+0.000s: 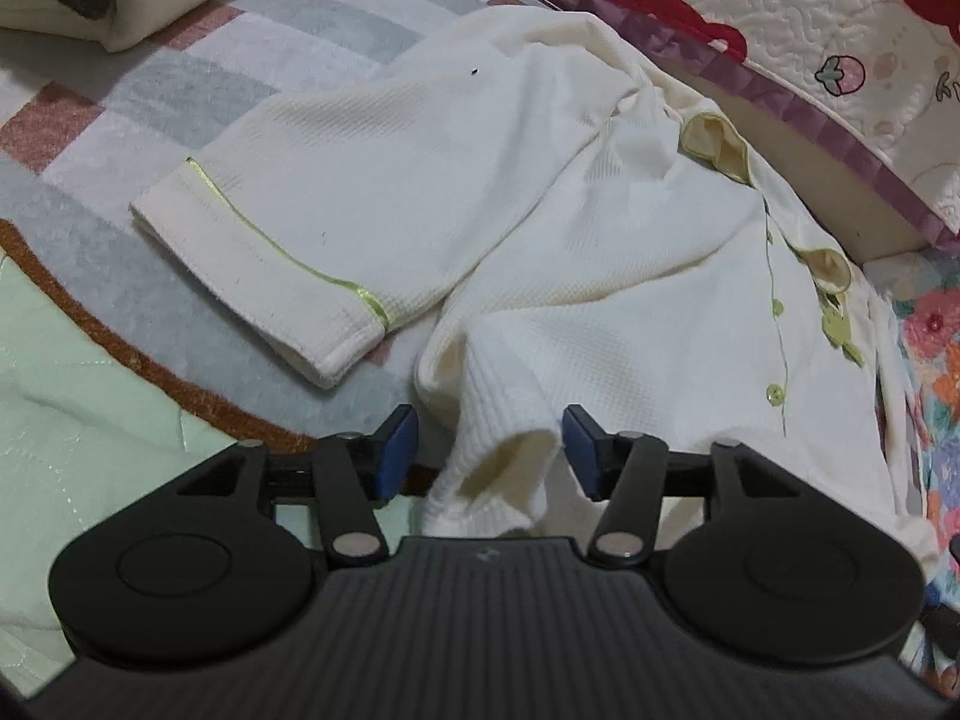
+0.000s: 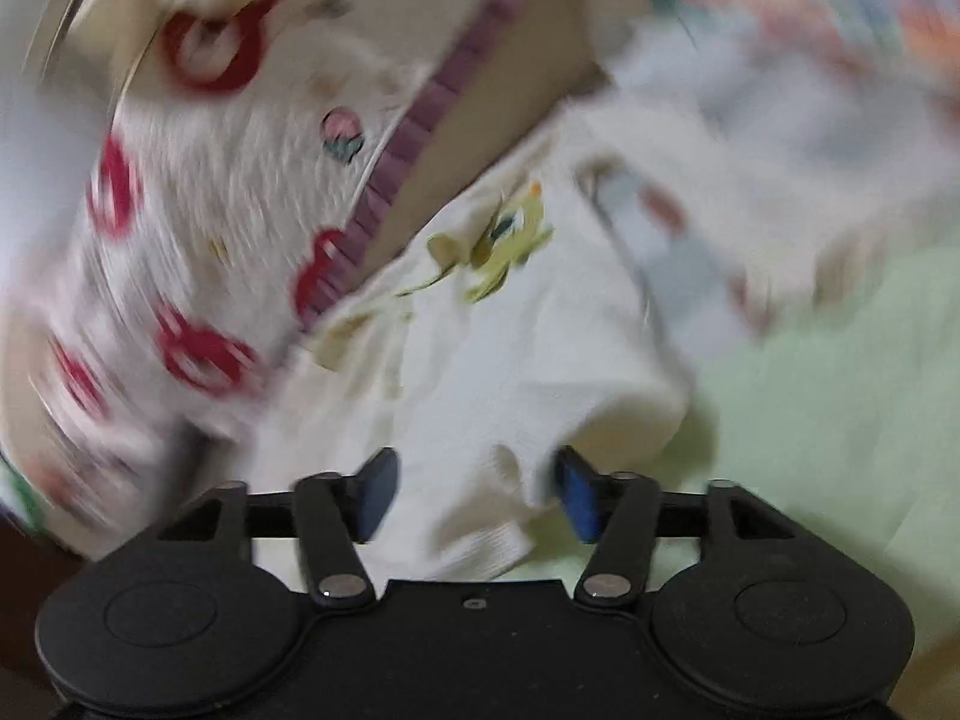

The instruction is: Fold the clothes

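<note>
In your left wrist view, the cream shirt lies spread on the bed, over a striped blanket in grey, white and dusty pink with a rust-brown edge. One sleeve stretches out to the left, flat, its cuff trimmed with a thin lime-green line. The button placket with pale green buttons runs down the right side of the shirt, and the yellow-lined collar sits near the top, close to a purple-bordered quilt with red cartoon shapes. Your left gripper has its blue pads spread apart, and a raised fold of the shirt's fabric stands up between them; neither pad visibly presses on it. A pale green sheet shows at lower left, and folded beige cloth sits in the upper left corner.

In your right wrist view, everything is smeared by motion blur, so fine detail is lost. The shirt fills the middle, with a green and yellow embroidered motif on it, just beside the quilt's purple border. Your right gripper also has its jaws apart, with a bunched edge of the shirt lying between the blue pads and reaching down toward the gripper body. The pale green sheet lies to the right.
</note>
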Motion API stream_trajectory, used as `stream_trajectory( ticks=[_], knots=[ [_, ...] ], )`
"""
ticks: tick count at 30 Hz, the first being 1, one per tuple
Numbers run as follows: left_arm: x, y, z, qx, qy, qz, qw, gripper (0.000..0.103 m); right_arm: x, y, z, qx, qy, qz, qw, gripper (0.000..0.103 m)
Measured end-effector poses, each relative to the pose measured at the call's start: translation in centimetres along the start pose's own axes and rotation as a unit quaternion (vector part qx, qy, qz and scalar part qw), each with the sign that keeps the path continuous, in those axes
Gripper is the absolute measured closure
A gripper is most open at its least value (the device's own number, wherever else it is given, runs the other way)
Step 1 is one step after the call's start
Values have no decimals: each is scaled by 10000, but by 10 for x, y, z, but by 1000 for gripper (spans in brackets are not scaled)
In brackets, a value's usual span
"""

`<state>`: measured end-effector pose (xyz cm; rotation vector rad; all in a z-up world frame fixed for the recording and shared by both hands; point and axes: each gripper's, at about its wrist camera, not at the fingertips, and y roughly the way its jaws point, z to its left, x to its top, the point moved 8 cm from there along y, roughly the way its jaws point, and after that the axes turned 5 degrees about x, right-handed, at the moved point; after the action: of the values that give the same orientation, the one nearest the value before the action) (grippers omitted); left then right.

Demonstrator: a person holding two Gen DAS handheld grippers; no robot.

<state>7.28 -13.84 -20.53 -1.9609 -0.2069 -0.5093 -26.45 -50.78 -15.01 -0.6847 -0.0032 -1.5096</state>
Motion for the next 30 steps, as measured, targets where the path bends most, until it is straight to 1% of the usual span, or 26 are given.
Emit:
stream_trajectory(
  ticks=[1,4,5,7,9,11,13,15,17,19,20,21,22,23,24,25,26,27,28,29,30],
  knots=[
    [1,0,0,-23,-27,-4,10000,42,-1,0,-6,18,214,-40,9998,36],
    [2,0,1,-56,-58,-35,10000,41,1,-4,-20,-427,112,-179,9989,36],
    [3,0,2,-69,-72,-44,9999,41,2,-5,-22,-491,106,-222,9985,36],
    [3,1,3,-104,-142,-44,9998,41,6,-9,-25,-348,267,-303,9986,36],
    [4,2,2,-145,-205,-44,9997,36,9,-9,-26,-141,492,-328,9981,34],
    [5,4,0,-173,-208,-48,9996,31,8,-8,-29,58,853,-327,9958,34],
    [5,5,-3,-172,-124,-54,9998,28,5,-4,-32,124,1094,-311,9934,34],
    [3,6,-9,-191,41,-52,9998,24,2,3,-33,-47,1018,-327,9943,34],
    [1,7,-15,-209,206,-51,9996,17,5,12,-35,-205,734,-361,9964,34],
    [-1,9,-21,-228,371,-50,9990,12,8,19,-39,-270,585,-404,9971,34],
    [-2,10,-24,-237,453,-49,9987,12,9,22,-41,-263,581,-372,9973,34],
    [-4,10,-26,-246,536,-48,9983,12,9,24,-39,-199,519,-344,9979,39],
    [-5,11,-29,-255,618,-47,9978,30,10,26,-35,-85,371,-301,9988,52],
    [-6,12,-32,-264,700,-47,9972,92,10,27,-29,52,178,-205,9996,95],
    [-7,11,-33,-279,719,-51,9970,96,12,26,-19,156,-76,-133,9998,93],
    [-9,9,-33,-301,649,-63,9974,99,16,21,-5,274,-400,-173,9987,93],
    [-11,6,-32,-322,578,-75,9978,99,20,13,9,461,-666,-272,9963,93],
    [-13,4,-31,-344,507,-87,9981,99,24,1,25,790,-818,-414,9927,94],
    [-14,1,-30,-366,436,-98,9983,99,30,-16,43,1208,-880,-630,9868,94],
    [-16,-1,-29,-388,366,-110,9985,99,33,-31,54,1460,-927,-782,9818,94],
    [-18,-4,-28,-409,295,-122,9987,99,33,-42,61,1509,-1052,-834,9794,94]
  ],
)
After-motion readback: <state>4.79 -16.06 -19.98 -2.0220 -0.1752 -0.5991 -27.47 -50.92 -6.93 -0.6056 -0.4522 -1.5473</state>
